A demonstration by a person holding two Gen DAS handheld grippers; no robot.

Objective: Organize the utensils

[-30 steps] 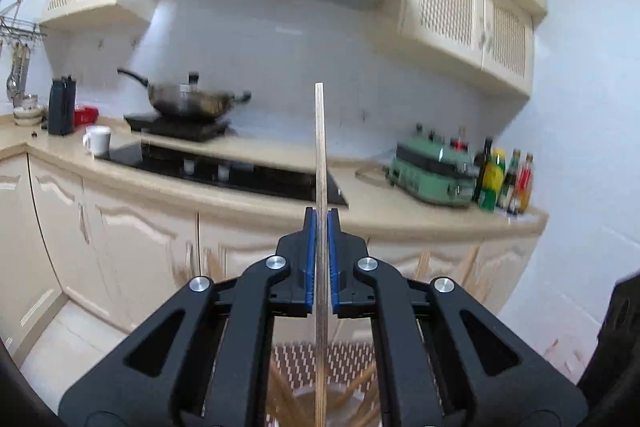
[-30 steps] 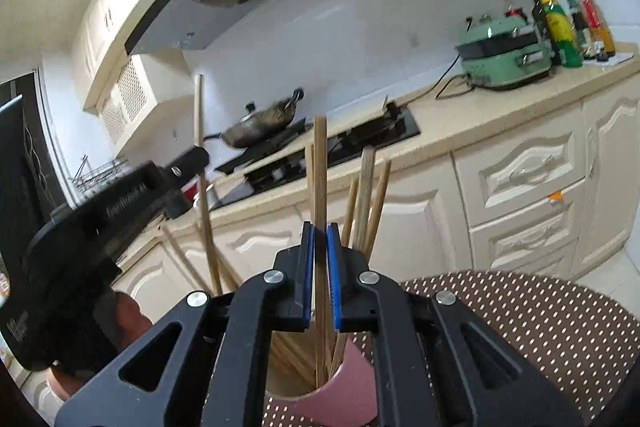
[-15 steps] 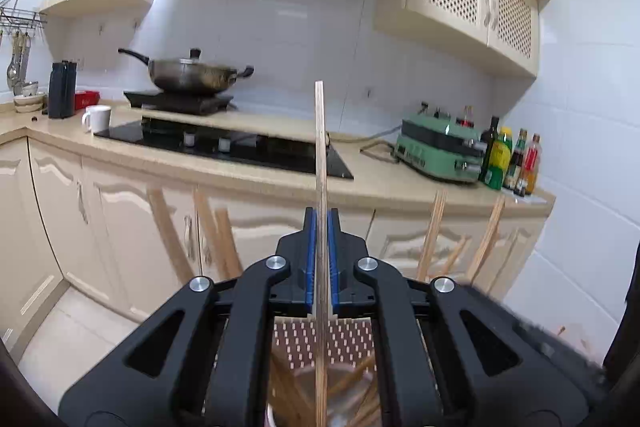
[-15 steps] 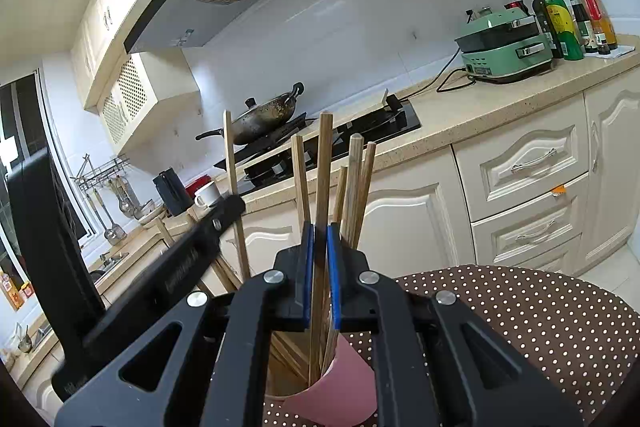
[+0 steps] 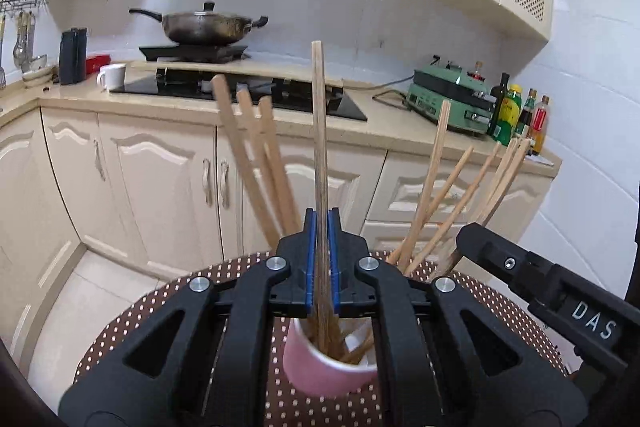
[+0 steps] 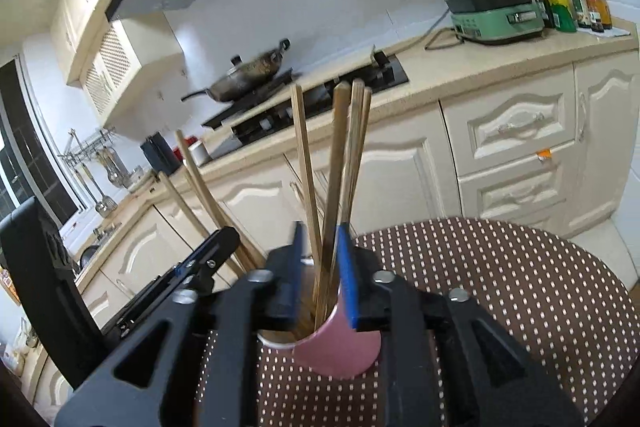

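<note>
A pink cup stands on the round dotted brown table with several wooden chopsticks leaning out of it to both sides. My left gripper is shut on one upright chopstick whose lower end reaches into the cup. In the right wrist view the same cup sits just under my right gripper. Its jaws are opening, and the blue pads stand apart from the chopsticks that rise between them. The left gripper's tip shows at the cup's left.
Behind the table runs a cream kitchen counter with a black hob, a wok, a green appliance, bottles and a white mug. Cabinet doors lie below. The table's dotted cloth extends to the right of the cup.
My left gripper sank and tipped down, bringing its chopstick into the cup. My right gripper's pads parted and let go of the chopstick they held; it now leans in the cup.
</note>
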